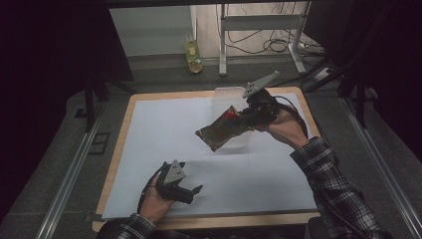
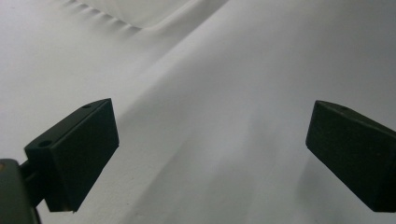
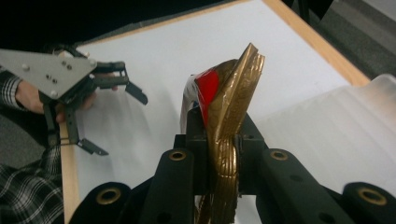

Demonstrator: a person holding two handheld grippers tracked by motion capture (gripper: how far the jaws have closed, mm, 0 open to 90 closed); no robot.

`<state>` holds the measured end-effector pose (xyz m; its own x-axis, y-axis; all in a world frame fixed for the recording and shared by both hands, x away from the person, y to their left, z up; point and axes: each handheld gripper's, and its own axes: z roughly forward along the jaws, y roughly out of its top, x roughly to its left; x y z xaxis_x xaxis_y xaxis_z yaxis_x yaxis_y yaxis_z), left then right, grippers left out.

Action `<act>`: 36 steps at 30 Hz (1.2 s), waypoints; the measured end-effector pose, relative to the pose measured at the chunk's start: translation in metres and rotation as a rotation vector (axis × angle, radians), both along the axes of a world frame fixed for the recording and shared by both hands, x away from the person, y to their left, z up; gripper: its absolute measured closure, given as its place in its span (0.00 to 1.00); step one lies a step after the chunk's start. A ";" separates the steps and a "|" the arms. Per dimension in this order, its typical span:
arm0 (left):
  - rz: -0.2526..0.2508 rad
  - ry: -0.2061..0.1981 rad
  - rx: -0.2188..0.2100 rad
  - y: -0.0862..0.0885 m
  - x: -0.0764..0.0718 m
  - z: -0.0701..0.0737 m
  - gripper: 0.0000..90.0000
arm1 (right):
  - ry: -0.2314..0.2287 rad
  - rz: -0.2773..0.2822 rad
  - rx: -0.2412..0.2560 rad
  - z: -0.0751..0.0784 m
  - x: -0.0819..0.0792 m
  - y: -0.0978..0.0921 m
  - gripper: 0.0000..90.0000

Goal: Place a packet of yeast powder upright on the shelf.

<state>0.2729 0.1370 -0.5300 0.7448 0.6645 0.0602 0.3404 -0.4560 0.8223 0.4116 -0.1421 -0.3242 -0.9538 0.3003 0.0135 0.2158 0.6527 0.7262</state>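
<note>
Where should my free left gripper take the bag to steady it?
On the bag's free lower-left end, coming up from below-left. The right gripper already pinches the far end, so the bag hangs in the air slanting toward the open left gripper, and that end is flat, probably thin enough to pinch.

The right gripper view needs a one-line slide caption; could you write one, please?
Right gripper clamps a gold snack packet above the white table, left gripper open beyond.

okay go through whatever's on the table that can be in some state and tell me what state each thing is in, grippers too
Right gripper: shut on the gold snack bag, raised above the table.
Gold snack bag: sealed, crumpled, held in the air.
Left gripper: open, empty, low over the white table cover.
Clear plastic container: upright at the table's far side; contents unclear.
</note>
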 end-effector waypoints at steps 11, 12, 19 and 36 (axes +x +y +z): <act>-0.008 0.002 -0.012 0.002 0.001 -0.001 0.01 | -0.039 -0.040 0.014 0.016 0.021 0.000 0.88; -0.008 0.004 -0.020 0.002 0.001 -0.001 0.01 | -0.040 -0.049 0.014 0.017 0.024 0.000 0.88; 0.001 0.004 -0.040 0.005 0.002 0.000 0.01 | -0.059 -0.084 -0.003 0.017 0.042 -0.007 0.88; 0.000 0.008 -0.030 0.005 0.002 -0.001 0.01 | -0.095 -0.078 -0.076 0.003 0.072 -0.021 0.89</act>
<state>0.2749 0.1419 -0.5309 0.7450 0.6661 0.0343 0.3469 -0.4308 0.8331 0.4834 -0.1627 -0.3212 -0.9233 0.3704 -0.1013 0.2009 0.6908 0.6946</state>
